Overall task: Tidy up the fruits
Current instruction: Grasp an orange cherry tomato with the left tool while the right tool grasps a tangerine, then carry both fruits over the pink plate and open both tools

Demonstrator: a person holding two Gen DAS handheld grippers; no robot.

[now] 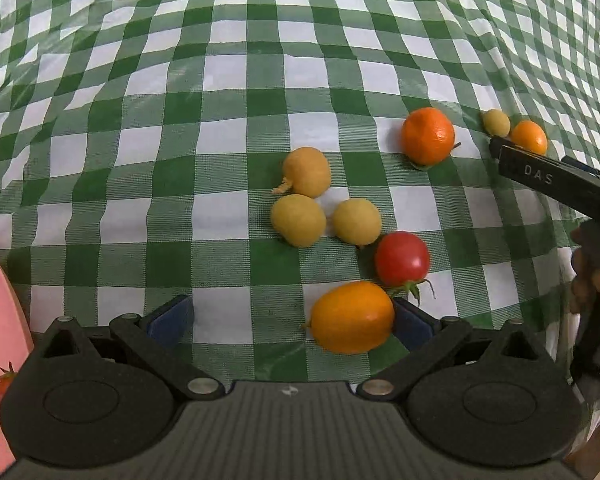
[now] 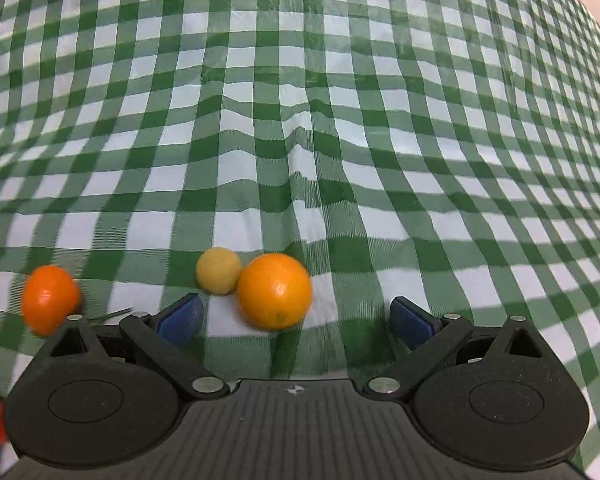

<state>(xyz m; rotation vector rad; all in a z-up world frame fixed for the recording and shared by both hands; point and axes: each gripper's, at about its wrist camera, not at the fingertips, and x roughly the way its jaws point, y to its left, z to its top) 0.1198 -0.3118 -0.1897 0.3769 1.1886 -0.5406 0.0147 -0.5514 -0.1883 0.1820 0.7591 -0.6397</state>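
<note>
Three yellow round fruits (image 1: 300, 220), a red tomato (image 1: 402, 258), an oval orange fruit (image 1: 352, 317) and two oranges (image 1: 428, 135) lie scattered on the cloth.

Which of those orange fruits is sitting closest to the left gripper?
The oval yellow-orange fruit, lying between the open left gripper fingers against the right one. The rounder deep-orange fruit and small orange fruit lie farther off.

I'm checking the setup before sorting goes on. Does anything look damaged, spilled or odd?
Nothing looks damaged or spilled. The fruits lie loose on the checked cloth, which is rucked into a ridge ahead of the right tongs.
</note>
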